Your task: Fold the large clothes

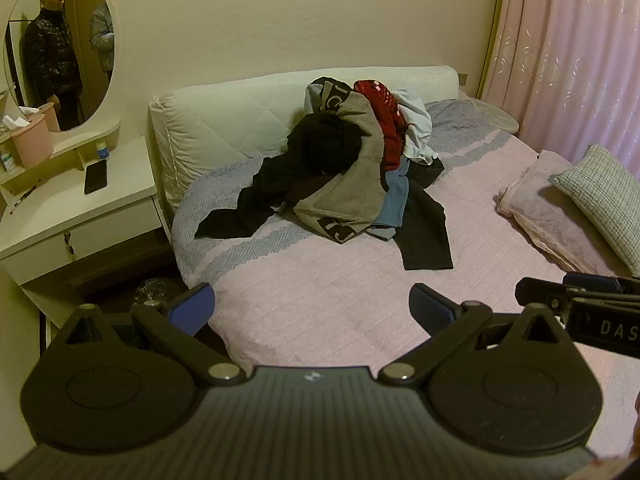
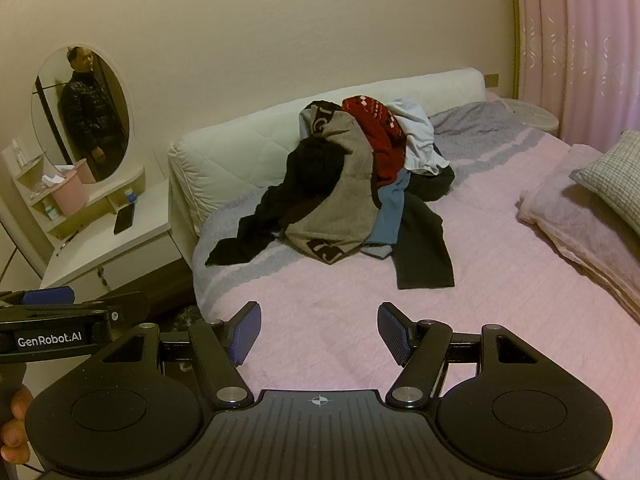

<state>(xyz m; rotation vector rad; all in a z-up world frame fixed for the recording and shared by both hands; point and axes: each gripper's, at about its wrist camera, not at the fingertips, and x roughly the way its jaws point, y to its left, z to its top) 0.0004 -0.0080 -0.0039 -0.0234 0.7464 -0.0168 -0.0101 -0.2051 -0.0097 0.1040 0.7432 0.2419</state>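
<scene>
A heap of clothes (image 1: 344, 168) (image 2: 352, 184) lies on the pink bed cover (image 1: 320, 272) (image 2: 332, 280) near the white headboard. A grey-brown garment with dark lettering (image 1: 352, 192) sits on top, with a black garment (image 1: 280, 184) to its left, a red patterned one (image 1: 384, 120), a white one and a blue one. My left gripper (image 1: 312, 304) hovers over the near edge of the bed, open and empty, well short of the heap. My right gripper (image 2: 320, 330) is also open with nothing between its fingers, beside the left one.
A white dressing table (image 1: 80, 208) with an oval mirror, a phone (image 1: 95, 177) and a pink bin (image 1: 32, 140) stands left of the bed. A person shows in the mirror. A folded pink blanket (image 1: 548, 208) and a checked pillow (image 1: 604, 192) lie at the right, by pink curtains.
</scene>
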